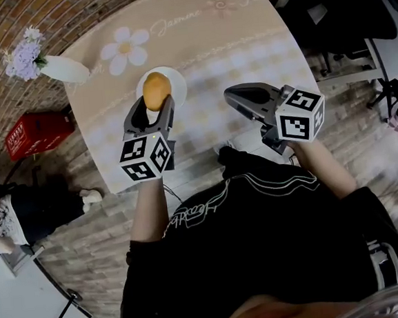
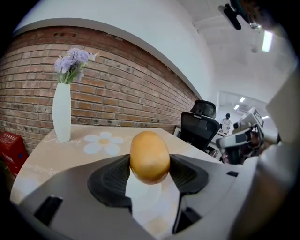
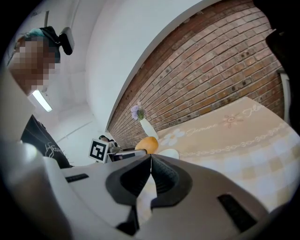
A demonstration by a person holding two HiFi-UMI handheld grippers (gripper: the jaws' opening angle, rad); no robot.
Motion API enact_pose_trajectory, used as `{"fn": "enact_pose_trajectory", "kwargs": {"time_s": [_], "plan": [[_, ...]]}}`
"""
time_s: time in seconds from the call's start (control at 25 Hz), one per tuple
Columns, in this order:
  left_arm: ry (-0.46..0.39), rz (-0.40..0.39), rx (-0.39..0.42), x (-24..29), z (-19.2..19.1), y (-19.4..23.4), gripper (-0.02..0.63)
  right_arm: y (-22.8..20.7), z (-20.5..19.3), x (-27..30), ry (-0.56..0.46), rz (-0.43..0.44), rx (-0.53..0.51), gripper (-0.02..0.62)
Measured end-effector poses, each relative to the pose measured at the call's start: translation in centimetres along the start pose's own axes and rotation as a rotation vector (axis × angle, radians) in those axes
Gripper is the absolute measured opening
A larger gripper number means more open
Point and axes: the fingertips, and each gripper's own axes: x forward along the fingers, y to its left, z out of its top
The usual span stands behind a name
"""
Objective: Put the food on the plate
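Observation:
A smooth orange-yellow, egg-shaped piece of food (image 1: pixel 156 89) is clamped between the black pads of my left gripper (image 1: pixel 156 100), which is shut on it. It is held over the small white plate (image 1: pixel 177 80) on the beige flowered tablecloth. In the left gripper view the food (image 2: pixel 149 157) fills the gap between the jaws, with the plate (image 2: pixel 146 193) showing beneath it. My right gripper (image 1: pixel 229 94) hovers to the right of the plate, shut with nothing in it (image 3: pixel 150 161). From its view I see the food (image 3: pixel 148 144) and plate (image 3: pixel 170 153) at the left.
A white vase of lilac flowers (image 1: pixel 63 68) stands at the table's far left corner. A red basket (image 1: pixel 34 133) sits on the floor to the left. Black office chairs (image 1: pixel 331 12) stand beyond the table's right edge. A brick wall runs behind.

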Motion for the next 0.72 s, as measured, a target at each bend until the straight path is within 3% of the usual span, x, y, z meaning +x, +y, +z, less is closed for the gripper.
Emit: {"fn": "enact_pose_trajectory", "kwargs": {"time_s": [0.72], "plan": [[0.164,0.063,0.071,4.4,-6.1,3.3,0.258,-3.3,-1.3,0.7,0.008,-0.016,0.089,-0.003]]}}
